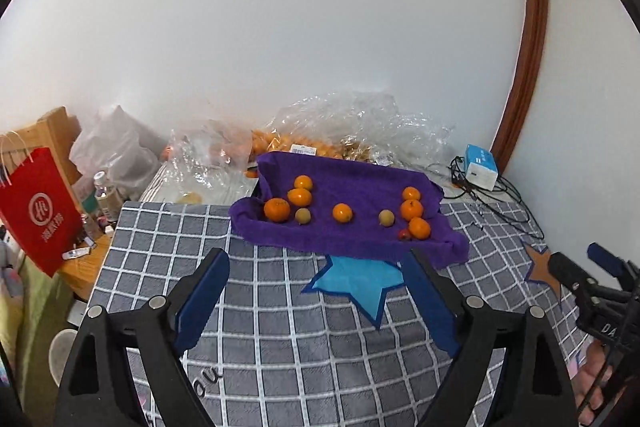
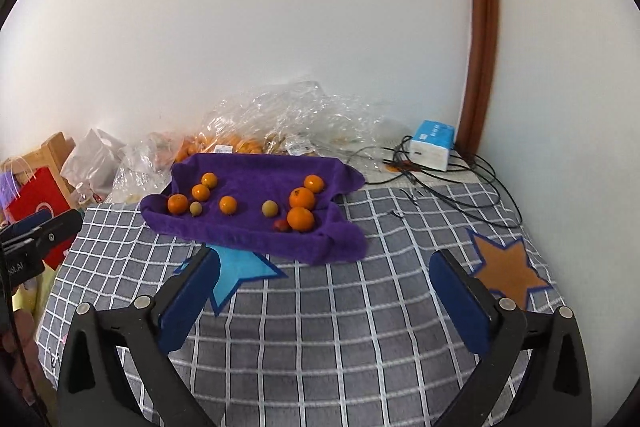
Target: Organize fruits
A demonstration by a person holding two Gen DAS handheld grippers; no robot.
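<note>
A purple towel (image 1: 360, 187) (image 2: 256, 171) lies on the checked cloth and carries several oranges, such as one at the left (image 1: 277, 209) (image 2: 177, 203) and one at the right (image 1: 419, 227) (image 2: 301, 219). Two small yellow-green fruits (image 1: 303, 215) (image 1: 386, 217) and a small red fruit (image 1: 404, 234) (image 2: 281, 225) lie among them. My left gripper (image 1: 318, 259) is open and empty, hovering short of the towel's near edge. My right gripper (image 2: 324, 263) is open and empty, in front of the towel's right corner.
Clear plastic bags with more oranges (image 1: 280, 143) (image 2: 240, 143) pile up behind the towel. A blue-white box (image 1: 482, 167) (image 2: 432, 145) with black cables sits at the back right. A red paper bag (image 1: 38, 211) hangs at the left. Blue (image 1: 356, 287) and orange (image 2: 508, 267) star patches mark the cloth.
</note>
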